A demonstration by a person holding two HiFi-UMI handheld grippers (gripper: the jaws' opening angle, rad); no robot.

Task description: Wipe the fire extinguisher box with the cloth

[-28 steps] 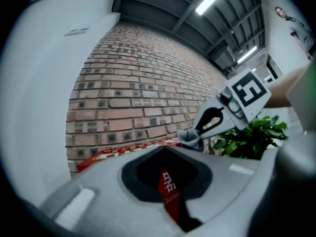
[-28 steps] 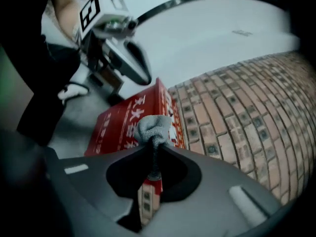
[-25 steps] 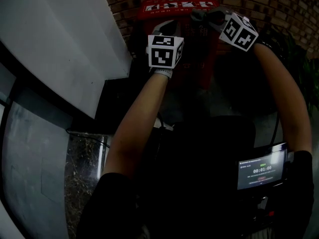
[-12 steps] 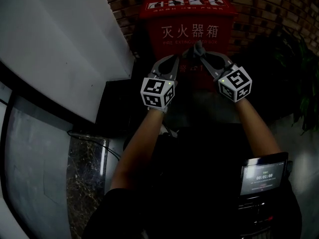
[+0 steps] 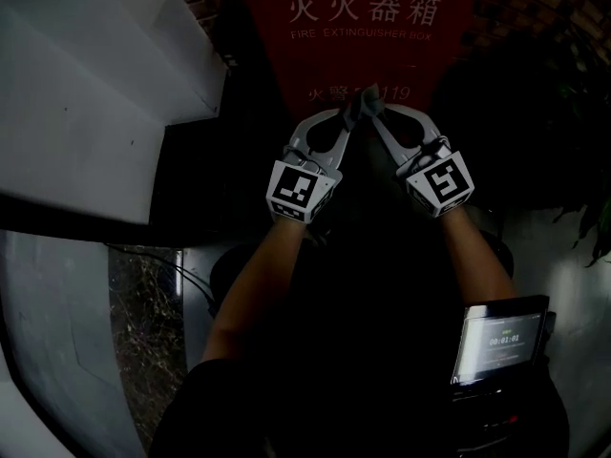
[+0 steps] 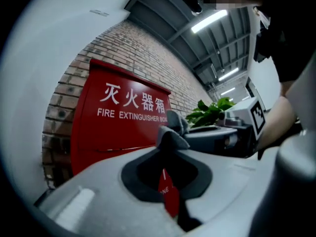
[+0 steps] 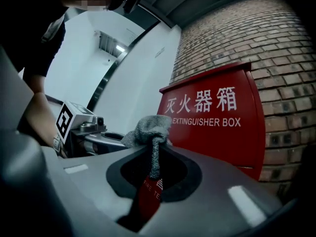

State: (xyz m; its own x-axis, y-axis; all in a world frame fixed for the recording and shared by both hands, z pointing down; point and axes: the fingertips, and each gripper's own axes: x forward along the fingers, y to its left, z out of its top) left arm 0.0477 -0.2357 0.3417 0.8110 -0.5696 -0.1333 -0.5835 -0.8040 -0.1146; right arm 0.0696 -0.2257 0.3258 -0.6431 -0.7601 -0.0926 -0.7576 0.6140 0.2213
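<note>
Cloth drawn down the box front

Left gripper and right gripper both have fingers clenched on the cloth, held against the box mid-face. A second ago it was at the top, so the wipe seems partway down.

Arms outstretched; left tongs and right tongs clamped, tips touching.

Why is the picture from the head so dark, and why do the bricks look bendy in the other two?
Head view: dim light, so the person's body is nearly black, but the white wall and the red box show up. Left gripper view: ceiling lamps glare, and the corners go black. Right gripper view: the wide lens curves the brick wall.
</note>
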